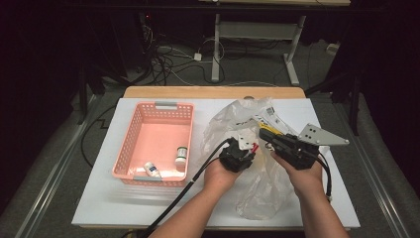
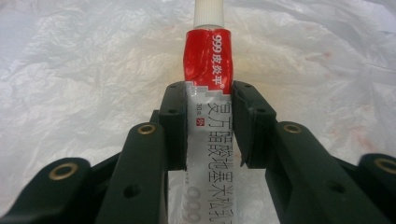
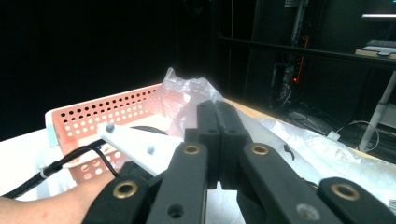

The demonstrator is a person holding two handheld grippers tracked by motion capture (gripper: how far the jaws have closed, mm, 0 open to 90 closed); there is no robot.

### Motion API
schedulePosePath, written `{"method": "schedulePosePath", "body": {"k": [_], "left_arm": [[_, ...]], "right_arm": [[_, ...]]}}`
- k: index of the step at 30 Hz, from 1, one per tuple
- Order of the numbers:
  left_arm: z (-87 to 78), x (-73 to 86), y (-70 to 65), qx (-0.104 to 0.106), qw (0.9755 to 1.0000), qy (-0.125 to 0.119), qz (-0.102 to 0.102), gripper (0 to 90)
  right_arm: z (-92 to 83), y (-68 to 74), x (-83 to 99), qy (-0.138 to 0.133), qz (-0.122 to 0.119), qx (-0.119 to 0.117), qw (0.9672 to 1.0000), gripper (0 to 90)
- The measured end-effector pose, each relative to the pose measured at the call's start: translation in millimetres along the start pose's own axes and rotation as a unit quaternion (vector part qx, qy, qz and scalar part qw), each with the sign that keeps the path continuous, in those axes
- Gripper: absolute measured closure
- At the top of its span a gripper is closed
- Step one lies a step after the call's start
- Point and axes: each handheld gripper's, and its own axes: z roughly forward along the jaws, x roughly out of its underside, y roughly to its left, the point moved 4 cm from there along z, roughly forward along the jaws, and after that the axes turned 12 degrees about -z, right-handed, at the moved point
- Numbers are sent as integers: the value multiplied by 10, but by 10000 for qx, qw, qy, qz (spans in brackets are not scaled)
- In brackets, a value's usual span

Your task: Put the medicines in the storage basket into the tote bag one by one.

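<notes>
two bottles [image 1: 180,155] in basket [image 1: 130,134]; left gripper [image 2: 208,123] clamps ointment tube [image 2: 208,65] over bag [image 1: 262,188], right gripper [image 3: 218,122] jaws pinched together, possibly on film; tube not binned yet.

Both forearms entered from the bottom of the high view, angled inward and slightly apart, bare to the elbow. Left hand [image 1: 221,173] wrapped the left gripper [image 1: 246,148] from below, cable trailing back along the forearm. Its fingers [image 2: 173,122] stood partly closed, pads pressed on something held between them. Right hand [image 1: 304,174] gripped the right gripper [image 1: 262,133], pointed toward the left one, grey plate on top. Its fingers [image 3: 208,135] were fully closed together.
</notes>
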Motion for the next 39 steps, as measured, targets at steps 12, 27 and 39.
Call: {"method": "schedulePosePath", "body": {"k": [12,27,39], "left_arm": [[223,26,2,20,9998,102,-167,656],[208,62,12,151,9994,316,47,607],[-93,159,-84,466,9989,-14,6,527]], "right_arm": [[0,-5,16,29,51,5,10000,900],[11,-10,31,56,52,-4,10000,900],[15,-10,41,87,57,15,9999,900]]}}
